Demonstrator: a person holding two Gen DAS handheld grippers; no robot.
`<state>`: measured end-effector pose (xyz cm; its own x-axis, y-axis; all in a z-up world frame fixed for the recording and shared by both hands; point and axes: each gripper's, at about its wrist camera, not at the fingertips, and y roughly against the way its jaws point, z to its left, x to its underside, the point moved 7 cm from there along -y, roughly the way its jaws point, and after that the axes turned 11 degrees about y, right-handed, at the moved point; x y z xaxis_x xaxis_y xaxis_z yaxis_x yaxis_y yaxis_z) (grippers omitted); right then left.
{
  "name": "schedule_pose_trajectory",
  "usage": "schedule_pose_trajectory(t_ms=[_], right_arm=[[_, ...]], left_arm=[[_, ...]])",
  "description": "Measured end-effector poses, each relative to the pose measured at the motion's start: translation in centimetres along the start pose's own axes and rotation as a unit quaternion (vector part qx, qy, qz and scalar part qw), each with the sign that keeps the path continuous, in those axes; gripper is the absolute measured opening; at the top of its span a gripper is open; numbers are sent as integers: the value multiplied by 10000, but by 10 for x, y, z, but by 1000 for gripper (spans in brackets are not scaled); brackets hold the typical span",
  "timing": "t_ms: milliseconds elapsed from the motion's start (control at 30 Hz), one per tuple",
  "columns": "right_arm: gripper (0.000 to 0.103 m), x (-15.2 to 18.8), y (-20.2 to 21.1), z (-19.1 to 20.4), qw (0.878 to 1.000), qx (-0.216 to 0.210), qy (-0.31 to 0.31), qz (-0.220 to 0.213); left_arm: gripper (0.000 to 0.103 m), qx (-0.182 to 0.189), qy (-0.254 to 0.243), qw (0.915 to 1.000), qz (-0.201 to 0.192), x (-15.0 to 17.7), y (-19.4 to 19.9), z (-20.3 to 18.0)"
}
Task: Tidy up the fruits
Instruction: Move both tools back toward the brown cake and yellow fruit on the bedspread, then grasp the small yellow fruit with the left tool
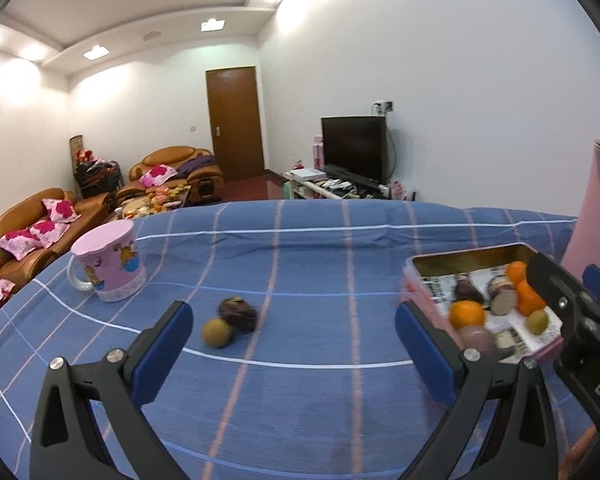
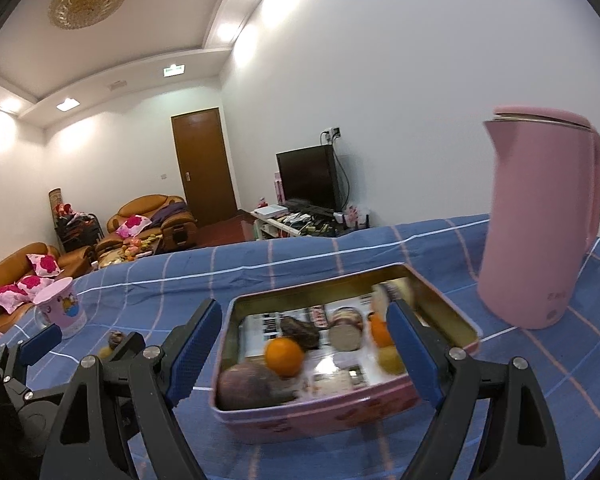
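The blue checked cloth [image 1: 300, 272] lies bare between the pink mug [image 1: 108, 266] and the pink tin [image 2: 332, 412], its far edge meeting the living room; a brown fruit [image 1: 217, 333] touches a dark fruit [image 1: 238, 314] mid-cloth; oranges [image 2: 284, 357] sit inside the tin, a pink kettle [image 2: 540, 220] beside it; left gripper [image 1: 294, 348] and right gripper [image 2: 304, 356] both gape wide, empty, tilted downward.
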<state>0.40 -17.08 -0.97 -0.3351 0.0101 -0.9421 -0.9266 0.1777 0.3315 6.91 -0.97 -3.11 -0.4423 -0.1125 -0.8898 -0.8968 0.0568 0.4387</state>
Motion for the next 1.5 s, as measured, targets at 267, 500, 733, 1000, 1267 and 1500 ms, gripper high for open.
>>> schedule_pose_trajectory(t_ms=[267, 500, 733, 1000, 1267, 1500], right_arm=[[86, -5, -16, 42, 9996, -274, -31, 54], [86, -8, -32, 79, 9988, -486, -50, 99], [86, -10, -48, 105, 9982, -542, 82, 230], [86, -9, -56, 113, 9963, -780, 129, 347], [86, -5, -60, 110, 9944, -937, -28, 486], [86, -5, -64, 112, 9933, -993, 36, 590]], left_arm=[[103, -333, 4, 9994, 122, -9, -16, 46], [103, -389, 32, 9986, 364, -11, -31, 76], [103, -360, -219, 9962, 758, -8, -45, 104], [100, -210, -1057, 9856, 1300, 6, -68, 88], [57, -94, -1113, 9744, 1951, 16, -104, 72], [28, 506, -535, 9725, 2211, 17, -105, 82]])
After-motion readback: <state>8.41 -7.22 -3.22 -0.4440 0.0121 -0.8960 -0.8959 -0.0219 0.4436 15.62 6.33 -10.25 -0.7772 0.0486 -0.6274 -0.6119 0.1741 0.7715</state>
